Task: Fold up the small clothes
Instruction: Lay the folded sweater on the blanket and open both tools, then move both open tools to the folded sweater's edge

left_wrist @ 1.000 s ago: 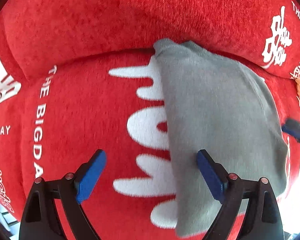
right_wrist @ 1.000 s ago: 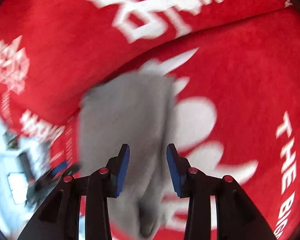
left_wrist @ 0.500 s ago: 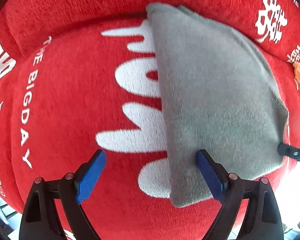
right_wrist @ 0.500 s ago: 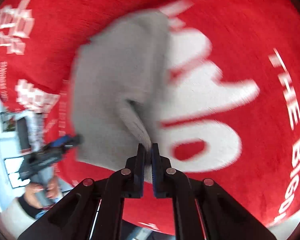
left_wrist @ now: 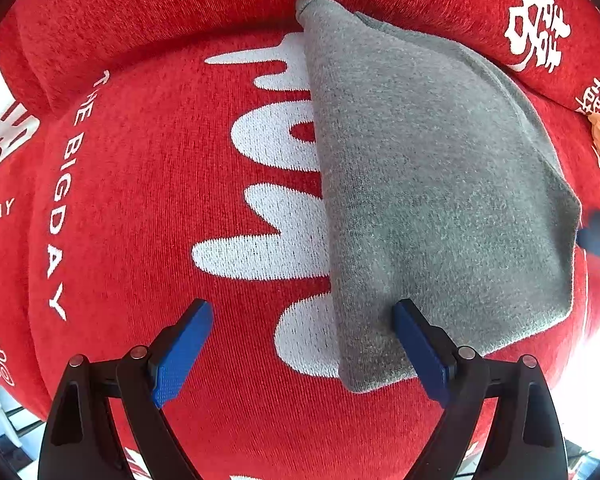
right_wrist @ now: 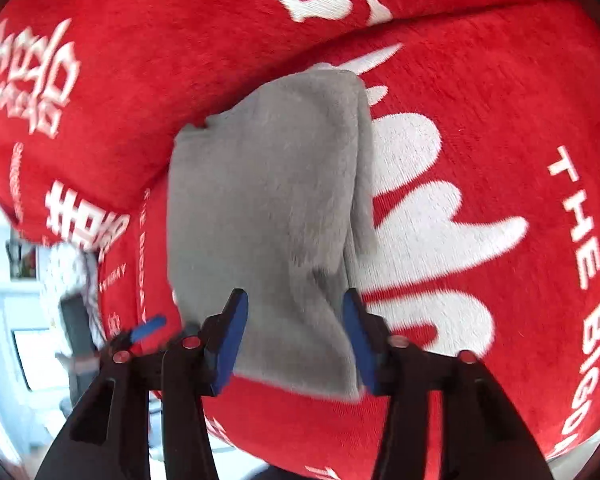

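The soft gray cloth lies folded on a fuzzy red cushion with white letters. The left gripper is wide apart, one tip over the cloth's near edge. The right gripper is wide apart too, empty, above the cloth's near end.

Left hand-held gripper, black angular plastic frame, two fingers faced with textured blue pads, round silver screw heads with reddish centres at the finger pivots, right hand-held gripper, identical black frame, blue pads, matching pivot screws
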Available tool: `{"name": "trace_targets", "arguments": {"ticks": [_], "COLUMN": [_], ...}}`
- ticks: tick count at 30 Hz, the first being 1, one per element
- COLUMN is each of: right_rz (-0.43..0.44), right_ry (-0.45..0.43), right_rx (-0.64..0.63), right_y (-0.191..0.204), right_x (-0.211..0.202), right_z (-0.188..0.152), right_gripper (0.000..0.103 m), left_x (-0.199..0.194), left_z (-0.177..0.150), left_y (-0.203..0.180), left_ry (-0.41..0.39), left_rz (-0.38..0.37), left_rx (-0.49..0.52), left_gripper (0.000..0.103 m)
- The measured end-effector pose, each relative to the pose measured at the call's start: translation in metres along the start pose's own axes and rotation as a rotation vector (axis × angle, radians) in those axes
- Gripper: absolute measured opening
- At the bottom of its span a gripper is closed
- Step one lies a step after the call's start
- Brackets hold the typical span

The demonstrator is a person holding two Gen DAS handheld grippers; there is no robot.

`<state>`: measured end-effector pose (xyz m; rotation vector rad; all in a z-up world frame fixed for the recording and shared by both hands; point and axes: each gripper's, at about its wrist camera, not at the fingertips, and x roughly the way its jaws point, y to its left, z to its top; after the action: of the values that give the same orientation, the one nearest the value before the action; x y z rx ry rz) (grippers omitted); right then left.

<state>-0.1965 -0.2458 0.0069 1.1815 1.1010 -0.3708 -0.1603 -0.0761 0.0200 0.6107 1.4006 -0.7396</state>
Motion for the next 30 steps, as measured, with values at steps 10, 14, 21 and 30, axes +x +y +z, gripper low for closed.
{"name": "trace_targets", "arguments": {"ticks": [10,14,21,30], "right_rz": [-0.110,-0.179,-0.177,-0.168], "right_ry": [-0.011,-0.004,-0.005,-0.020], "right_rx": [0.095,0.077,0.058,0.032], "right_y": [-0.023,-0.020,-0.023,-0.003], "right_x": [0.007,-0.006,-0.028,-0.033], "right_z": [-0.014,-0.023,-0.049,-0.080], "right_gripper": [0.008,0.011,0.020,0.045], "left_x": [-0.022,-0.033,-0.041,-0.043], "left_z": [-0.016,-0.020,-0.023,-0.027], "left_y": [0.018,0.012,0.009,0.002], "left_ry": [0.008,0.002,-0.003,-0.010], "left_rz": [0.004,0.005,-0.001,-0.010], "left_rx": [-0.031,-0.027,-0.005,0.051], "left_gripper": [0.093,0.093,0.093,0.093]}}
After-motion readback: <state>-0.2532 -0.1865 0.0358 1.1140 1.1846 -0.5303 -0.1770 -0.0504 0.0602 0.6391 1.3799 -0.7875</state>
